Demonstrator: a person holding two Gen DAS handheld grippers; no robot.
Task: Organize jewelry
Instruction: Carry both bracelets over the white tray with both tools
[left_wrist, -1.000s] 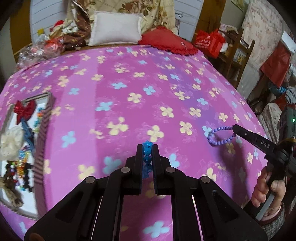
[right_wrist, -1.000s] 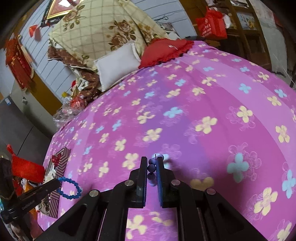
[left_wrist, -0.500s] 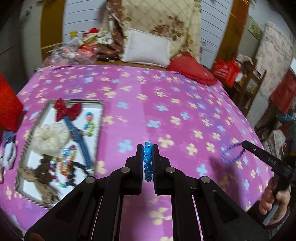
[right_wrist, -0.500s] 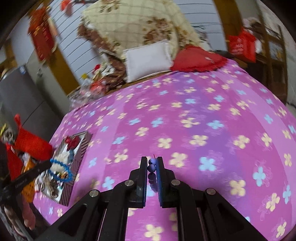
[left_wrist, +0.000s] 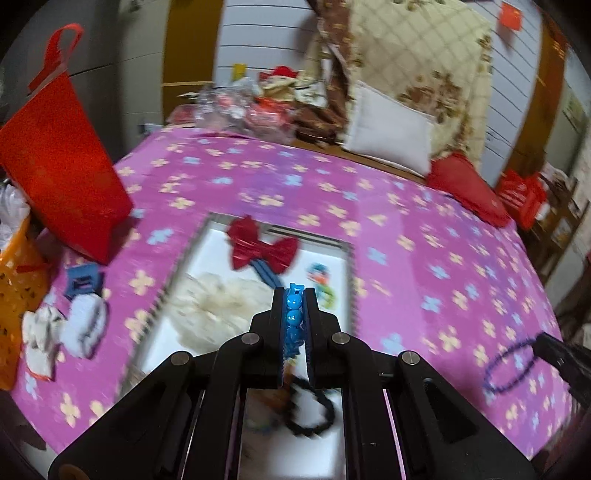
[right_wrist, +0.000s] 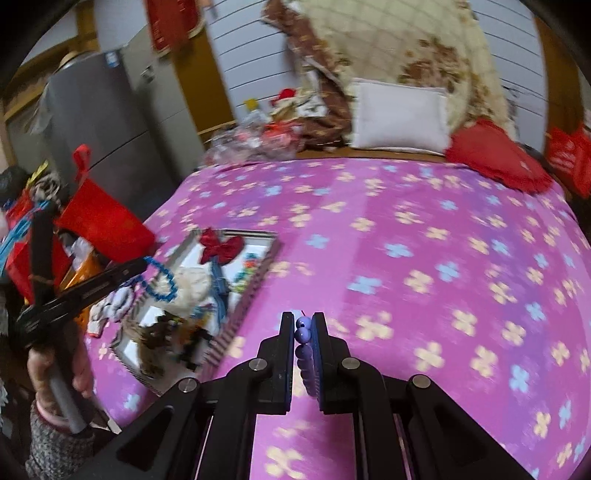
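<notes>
Both claws are loaded, mid-carry toward the tray (left_wrist: 349, 280) on the bed (left_wrist: 424, 236), which has a pink flowered cover. Left claw (left_wrist: 294, 299) is pressed together, pinching a blue bead bracelet (left_wrist: 293, 314); in the right wrist view that bracelet hangs as a loop over the tray's near-left part (right_wrist: 162, 280). Right claw (right_wrist: 303, 326) is pinched on a purple bead bracelet (right_wrist: 303, 338), over bare bed cover just right of the tray's striped wall (right_wrist: 236, 317); in the left view its loop dangles well right of the tray (left_wrist: 509, 369). Tray already holds a red bow (left_wrist: 263, 249), a cream scrunchie (left_wrist: 221, 306), a black bead loop (left_wrist: 310, 413) and some small colourful bits, blurred. Step, as I judge it: delivering bracelets to the tray, blue one first. Next move calls for lowering the left claw onto a free white patch of the tray, spreading it so the beads drop inside the wall, then bringing the right claw over. Risk: the loop snags a fingertip or falls outside the rim.
</notes>
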